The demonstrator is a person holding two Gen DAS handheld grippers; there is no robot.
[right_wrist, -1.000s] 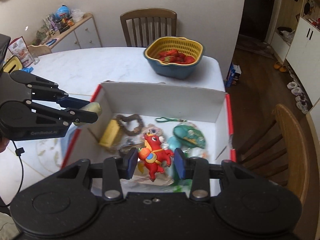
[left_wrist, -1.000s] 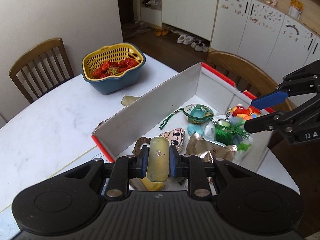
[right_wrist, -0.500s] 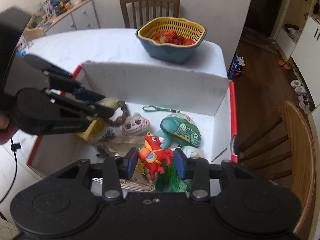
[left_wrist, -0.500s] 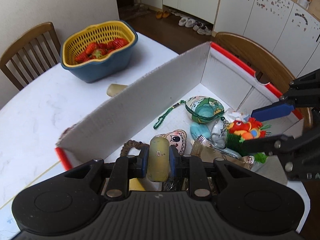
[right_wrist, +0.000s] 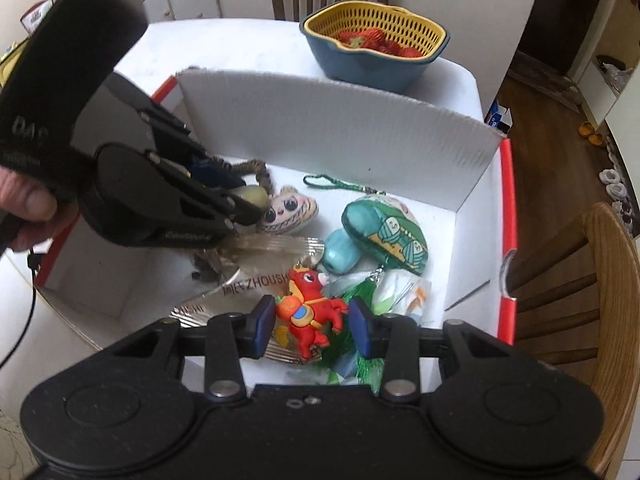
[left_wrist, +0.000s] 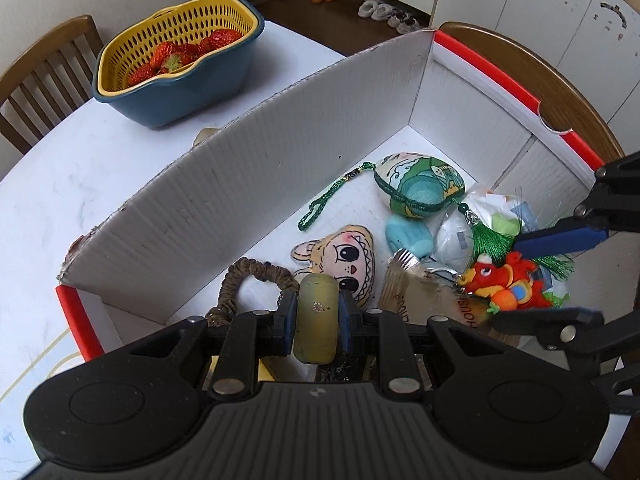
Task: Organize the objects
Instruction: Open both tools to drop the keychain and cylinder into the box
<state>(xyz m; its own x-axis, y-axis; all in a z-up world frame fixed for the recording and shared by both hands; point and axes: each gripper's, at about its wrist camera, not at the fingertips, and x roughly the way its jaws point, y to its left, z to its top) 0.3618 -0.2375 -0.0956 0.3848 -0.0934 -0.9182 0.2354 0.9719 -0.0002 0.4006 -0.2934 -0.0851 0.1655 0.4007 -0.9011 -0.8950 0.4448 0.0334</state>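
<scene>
A white cardboard box (left_wrist: 256, 168) with red edges stands on the table; it also shows in the right wrist view (right_wrist: 340, 120). My left gripper (left_wrist: 317, 316) is shut on a yellowish-green cylinder (left_wrist: 316, 320) and holds it low inside the box's near left part. My right gripper (right_wrist: 311, 322) has its jaws wider than the red horse toy (right_wrist: 310, 312) between them; the pads (right_wrist: 262, 318) stand clear of the toy, which rests on a foil packet (right_wrist: 240, 284). The toy also shows in the left wrist view (left_wrist: 504, 284).
In the box lie a green pouch with a tassel (left_wrist: 420, 190), a cartoon-face plush (left_wrist: 348, 264), a brown scrunchie (left_wrist: 248, 284) and a teal object (left_wrist: 408, 234). A blue-and-yellow basket of strawberries (left_wrist: 176, 60) stands beyond the box. Wooden chairs (right_wrist: 580, 280) flank the table.
Both grippers have moved down into the box. The right jaws have opened off the red horse toy. The left still holds the cylinder.
</scene>
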